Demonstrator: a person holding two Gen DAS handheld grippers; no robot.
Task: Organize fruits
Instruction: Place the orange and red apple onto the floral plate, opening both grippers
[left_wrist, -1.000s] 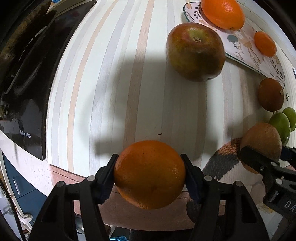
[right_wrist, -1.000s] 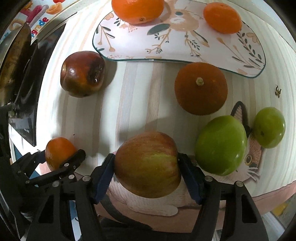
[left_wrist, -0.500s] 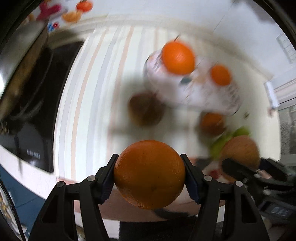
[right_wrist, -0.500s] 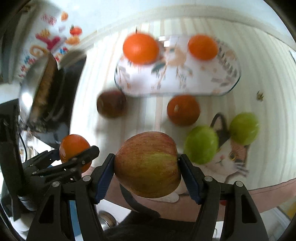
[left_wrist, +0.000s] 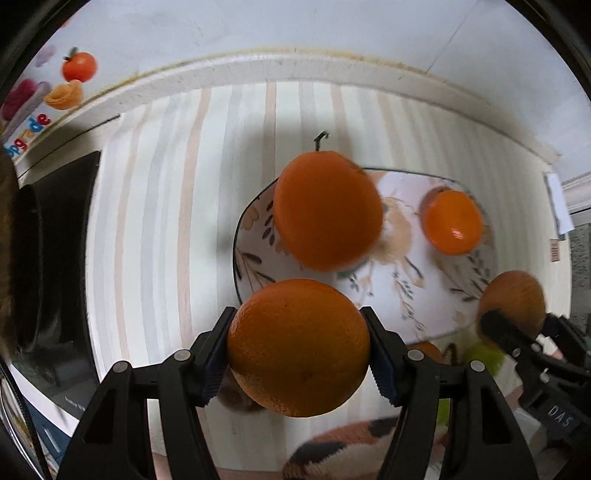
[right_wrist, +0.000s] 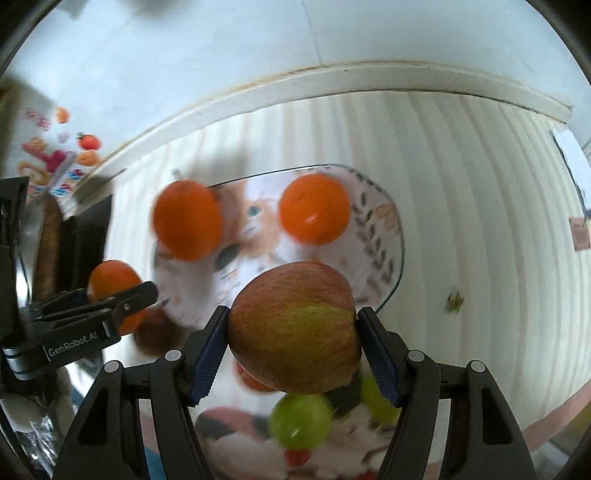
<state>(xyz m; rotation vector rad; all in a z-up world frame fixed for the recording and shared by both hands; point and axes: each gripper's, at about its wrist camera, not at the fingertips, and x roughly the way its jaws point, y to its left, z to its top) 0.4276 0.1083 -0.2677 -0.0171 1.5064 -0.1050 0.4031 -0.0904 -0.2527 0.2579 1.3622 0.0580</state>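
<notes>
Striped tablecloth (left_wrist: 177, 229) spans the table. Patterned plate (left_wrist: 436, 295) sits on it, bearing a large orange (left_wrist: 327, 210) and a small mandarin (left_wrist: 453, 222). Left gripper (left_wrist: 298, 349) pinches an orange (left_wrist: 298, 347) above the plate's near rim. Right gripper (right_wrist: 293, 326) pinches a red-green apple (right_wrist: 293, 325) over the plate; green fruit (right_wrist: 300, 421) lies below.

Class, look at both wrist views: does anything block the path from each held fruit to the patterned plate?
Nothing visible does. The orange and apple hang near the plate; its two oranges leave bare space.
</notes>
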